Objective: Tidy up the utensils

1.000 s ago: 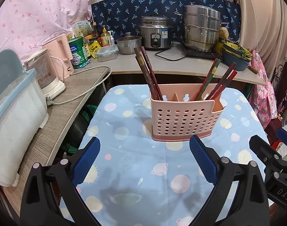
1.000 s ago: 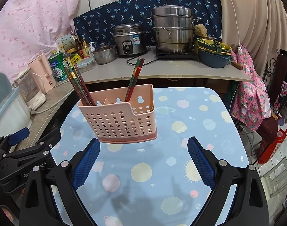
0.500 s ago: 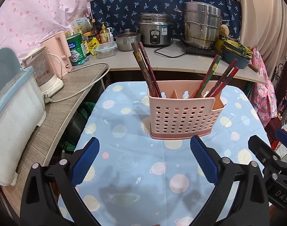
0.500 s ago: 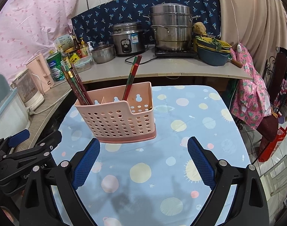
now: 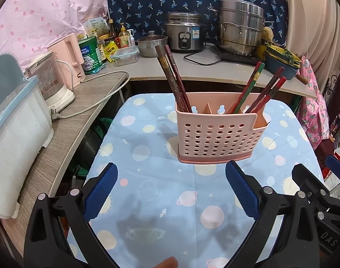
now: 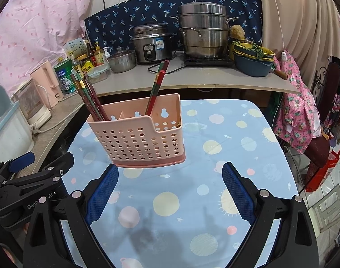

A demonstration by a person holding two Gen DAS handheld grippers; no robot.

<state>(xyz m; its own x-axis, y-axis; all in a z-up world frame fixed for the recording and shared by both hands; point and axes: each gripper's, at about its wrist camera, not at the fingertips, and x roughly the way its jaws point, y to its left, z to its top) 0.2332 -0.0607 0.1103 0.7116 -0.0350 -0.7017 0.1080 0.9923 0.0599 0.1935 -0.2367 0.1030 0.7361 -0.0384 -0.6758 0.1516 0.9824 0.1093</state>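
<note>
A pink perforated utensil holder (image 5: 216,134) stands upright on the blue planet-print table (image 5: 152,189). It also shows in the right wrist view (image 6: 138,138). Dark red chopsticks (image 5: 174,78) lean in its left compartment, and red-green chopsticks (image 5: 257,84) lean in its right one. My left gripper (image 5: 171,192) is open and empty, a short way in front of the holder. My right gripper (image 6: 170,192) is open and empty, in front of the holder's right side.
A counter (image 5: 203,71) behind the table carries a rice cooker (image 5: 184,34), a steel steamer pot (image 5: 240,25) and bottles. A side shelf (image 5: 65,129) at the left holds a kettle (image 5: 51,82) and a white bin (image 5: 11,134). A chair with pink cloth (image 6: 301,107) stands at the right.
Both grippers have drawn back slightly from the holder and stayed open. The holder and chopsticks have not moved.
</note>
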